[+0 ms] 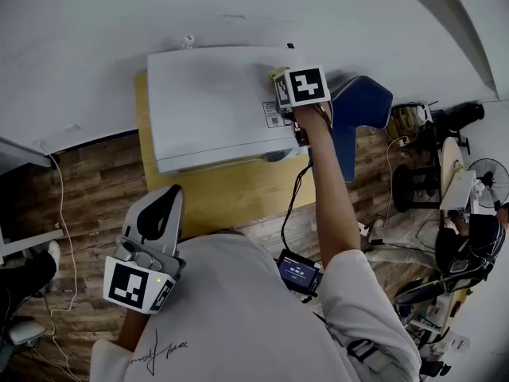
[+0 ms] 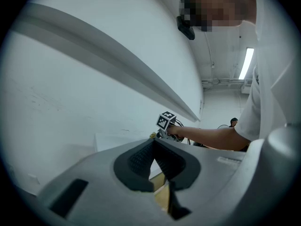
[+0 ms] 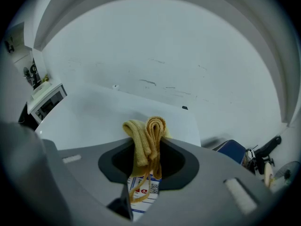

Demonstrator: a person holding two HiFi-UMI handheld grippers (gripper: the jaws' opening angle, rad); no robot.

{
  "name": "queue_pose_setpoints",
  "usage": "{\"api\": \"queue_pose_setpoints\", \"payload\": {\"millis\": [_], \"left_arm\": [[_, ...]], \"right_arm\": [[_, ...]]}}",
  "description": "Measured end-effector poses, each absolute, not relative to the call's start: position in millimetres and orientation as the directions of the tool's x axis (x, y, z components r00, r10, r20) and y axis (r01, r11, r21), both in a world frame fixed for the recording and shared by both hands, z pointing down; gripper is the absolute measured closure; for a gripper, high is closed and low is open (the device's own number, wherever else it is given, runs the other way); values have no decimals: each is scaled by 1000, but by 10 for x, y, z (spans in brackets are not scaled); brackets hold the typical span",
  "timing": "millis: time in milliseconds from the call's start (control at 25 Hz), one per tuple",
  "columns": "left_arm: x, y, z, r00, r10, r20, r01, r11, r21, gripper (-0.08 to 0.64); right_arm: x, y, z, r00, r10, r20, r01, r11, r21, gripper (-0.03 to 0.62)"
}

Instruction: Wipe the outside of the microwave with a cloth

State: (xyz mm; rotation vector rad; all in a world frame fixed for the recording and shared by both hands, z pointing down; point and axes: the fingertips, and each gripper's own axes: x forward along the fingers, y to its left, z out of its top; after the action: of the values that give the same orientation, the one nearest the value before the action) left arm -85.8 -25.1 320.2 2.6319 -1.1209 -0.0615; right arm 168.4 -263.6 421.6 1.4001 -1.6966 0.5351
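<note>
The wall (image 1: 238, 6) backs the microwave (image 1: 207, 102); a blue chair (image 1: 362, 106) crowds its right.

We see a white microwave (image 1: 215, 102) on a yellow table (image 1: 231, 193) against a white wall. The right gripper (image 1: 283, 83) sits at the right rear of the microwave's top, just beside a label (image 1: 273, 115). A scrap of yellow cloth (image 1: 276, 74) shows at its tip. The left gripper (image 1: 163, 205) is held low near the table's front left corner. A blue chair (image 1: 362, 106) stands to the right.

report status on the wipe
Right hand-held gripper shut on folded yellow cloth, over top of white box-shaped microwave. Left hand-held gripper shut, empty. Nothing blocking.
</note>
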Motion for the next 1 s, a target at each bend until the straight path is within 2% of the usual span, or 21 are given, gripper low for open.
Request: {"api": "queue_pose_setpoints", "payload": {"millis": [1000], "left_arm": [[-1671,-24,3271,666,-742,71,-729,-628,274,565]], "right_arm": [[-7,-2535,4232,-159,-588,793,-904,410,123,469]]}}
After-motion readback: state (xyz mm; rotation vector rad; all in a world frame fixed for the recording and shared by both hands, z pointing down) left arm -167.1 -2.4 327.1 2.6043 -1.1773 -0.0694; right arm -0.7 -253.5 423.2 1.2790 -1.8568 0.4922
